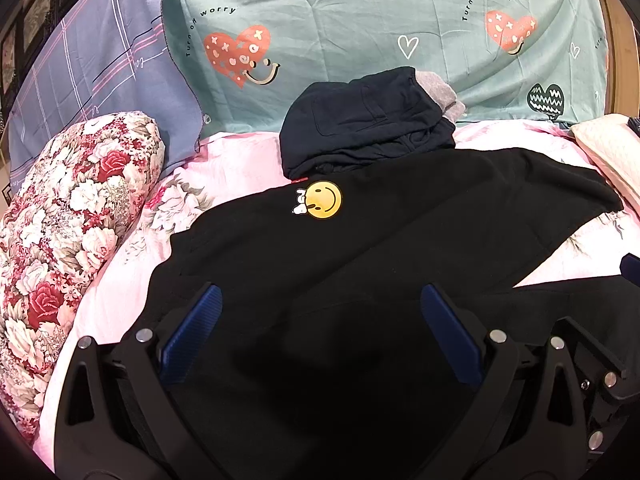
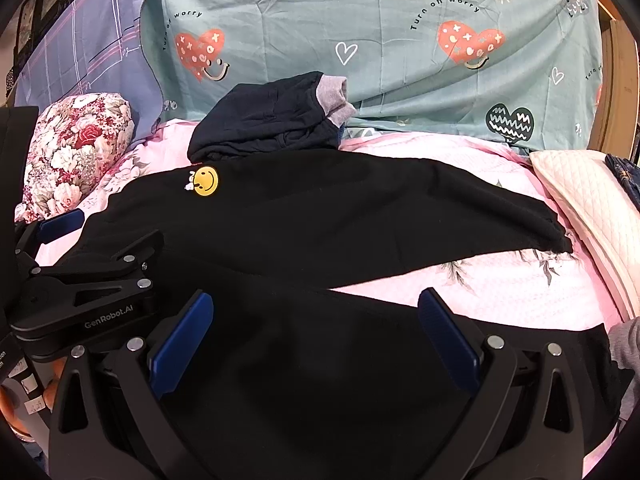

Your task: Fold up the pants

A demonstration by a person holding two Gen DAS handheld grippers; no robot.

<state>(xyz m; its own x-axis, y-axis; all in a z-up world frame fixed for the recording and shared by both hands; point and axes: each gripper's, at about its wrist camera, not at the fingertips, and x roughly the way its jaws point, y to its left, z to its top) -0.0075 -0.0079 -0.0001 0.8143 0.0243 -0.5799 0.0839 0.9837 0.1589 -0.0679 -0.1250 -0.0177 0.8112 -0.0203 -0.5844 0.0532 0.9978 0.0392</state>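
"Turn off worry" arcs over hearts on the teal printed cotton sheet; "GenRobot.AI" marks the left black hand-held gripper.

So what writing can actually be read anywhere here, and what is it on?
"Turn off worry": printed in an arc above the red hearts on the green sheet, several times over.
"GenRobot.AI": on the side of the left gripper, seen from the right wrist camera.
White labels at the lower left edge: too small and cut off to read.
Black pants: only a yellow smiley badge, no words.

Black pants, yellow smiley patch; pink floral sheet.
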